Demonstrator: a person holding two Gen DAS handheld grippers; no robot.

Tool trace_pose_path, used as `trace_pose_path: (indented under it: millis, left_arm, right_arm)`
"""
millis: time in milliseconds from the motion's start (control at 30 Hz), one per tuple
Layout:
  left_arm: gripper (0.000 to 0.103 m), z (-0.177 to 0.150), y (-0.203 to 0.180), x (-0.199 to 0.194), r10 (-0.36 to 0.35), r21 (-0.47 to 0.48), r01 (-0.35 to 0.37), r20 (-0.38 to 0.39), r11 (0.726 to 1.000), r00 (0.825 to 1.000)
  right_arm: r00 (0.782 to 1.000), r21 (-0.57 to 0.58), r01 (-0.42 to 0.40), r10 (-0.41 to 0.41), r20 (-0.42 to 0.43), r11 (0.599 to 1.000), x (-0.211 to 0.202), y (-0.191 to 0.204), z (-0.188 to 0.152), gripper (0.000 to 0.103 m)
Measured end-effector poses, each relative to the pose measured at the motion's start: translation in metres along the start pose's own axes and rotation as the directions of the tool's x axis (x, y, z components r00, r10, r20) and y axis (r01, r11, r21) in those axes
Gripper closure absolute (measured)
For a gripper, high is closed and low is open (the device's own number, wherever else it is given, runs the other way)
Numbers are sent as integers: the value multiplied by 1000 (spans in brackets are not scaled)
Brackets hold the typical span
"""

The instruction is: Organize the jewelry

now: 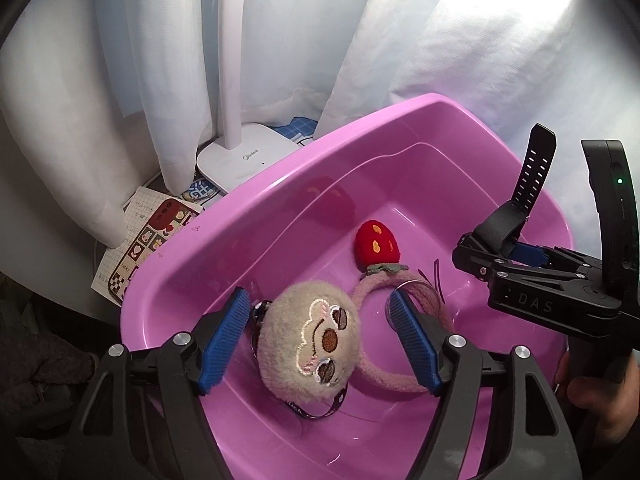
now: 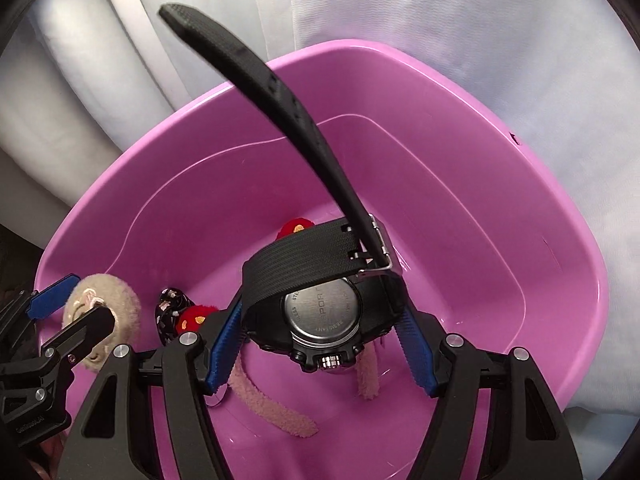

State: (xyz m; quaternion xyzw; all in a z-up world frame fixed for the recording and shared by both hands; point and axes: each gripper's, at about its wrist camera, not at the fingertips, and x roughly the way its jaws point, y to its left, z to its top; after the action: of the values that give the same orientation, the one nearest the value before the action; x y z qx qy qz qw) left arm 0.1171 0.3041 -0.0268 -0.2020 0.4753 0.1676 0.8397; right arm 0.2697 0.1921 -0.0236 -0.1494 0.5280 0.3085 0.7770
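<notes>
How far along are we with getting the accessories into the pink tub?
Done: the plush monkey charm and strawberry headband lie in the pink tub, the left gripper open around the charm. In hand: the right gripper holds the black watch over the tub. Left: release it.

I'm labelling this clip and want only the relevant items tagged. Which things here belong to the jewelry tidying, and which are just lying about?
Part of the job:
- pink tub
- black watch, clamped in the right gripper
- plush monkey charm, between the open left gripper pads
- strawberry headband

Lying about:
- white lamp
- sticker sheet
- white curtain
</notes>
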Motion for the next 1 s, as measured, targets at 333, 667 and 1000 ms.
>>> trace_pose_path:
  millis: [333, 667, 1000]
  left_arm:
    - [12, -3, -4, -8, 15, 20, -15, 9, 1000, 1000]
    - [10, -11, -2, -28, 31, 33, -32, 53, 999, 998]
    - [7, -10, 5, -53, 27, 53, -32, 107, 998, 994]
  right_arm:
    - [1000, 16, 14, -14, 19, 1000, -11, 2, -1, 30]
    - [999, 17, 9, -10, 44, 1000, -27, 6, -7, 30]
    - [991, 67, -8, -1, 132, 998, -66, 9, -33, 30]
